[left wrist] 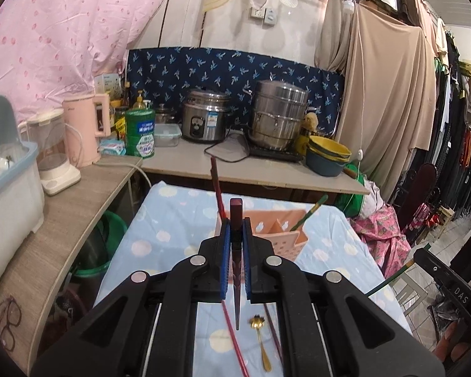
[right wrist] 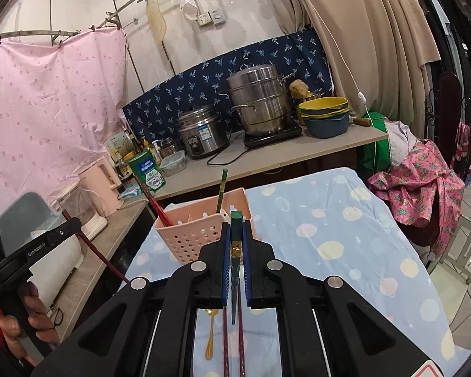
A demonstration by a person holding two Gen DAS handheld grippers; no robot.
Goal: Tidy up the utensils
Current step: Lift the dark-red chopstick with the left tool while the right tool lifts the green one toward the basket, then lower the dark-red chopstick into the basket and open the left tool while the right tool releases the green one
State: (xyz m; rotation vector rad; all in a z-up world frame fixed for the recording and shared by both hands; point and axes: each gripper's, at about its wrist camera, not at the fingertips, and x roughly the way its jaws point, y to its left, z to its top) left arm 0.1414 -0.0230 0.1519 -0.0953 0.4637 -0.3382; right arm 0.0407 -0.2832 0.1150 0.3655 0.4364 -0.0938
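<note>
The left hand-held gripper (left wrist: 235,232) was pinching a dark red chopstick (left wrist: 236,220) between its blue pads, the square end poking up past the fingertips and the tapered tip hanging below the jaws. The right hand-held gripper (right wrist: 235,235) was pinching a green chopstick (right wrist: 236,220) the same way, a gold band showing between its pads.

Just beyond both stood a pink perforated utensil basket (right wrist: 188,235) on the tabletop (right wrist: 345,220), which was covered with a blue cloth dotted in pale circles. A red chopstick (right wrist: 155,204) leaned out of the basket's left compartment and a second green chopstick (right wrist: 222,190) stood in a compartment further right.

Beneath the grippers, on the cloth, lay a gold spoon (left wrist: 260,342), a red chopstick beside it (left wrist: 235,342) and a darker one (left wrist: 273,330) on its other side.

In the right wrist view a hand (right wrist: 25,314) held the left device's handle at the frame's left edge.

Behind, a counter (left wrist: 251,172) carried a rice cooker (left wrist: 204,119), a steel steamer pot (left wrist: 279,116) and stacked yellow and blue bowls (left wrist: 328,157).
</note>
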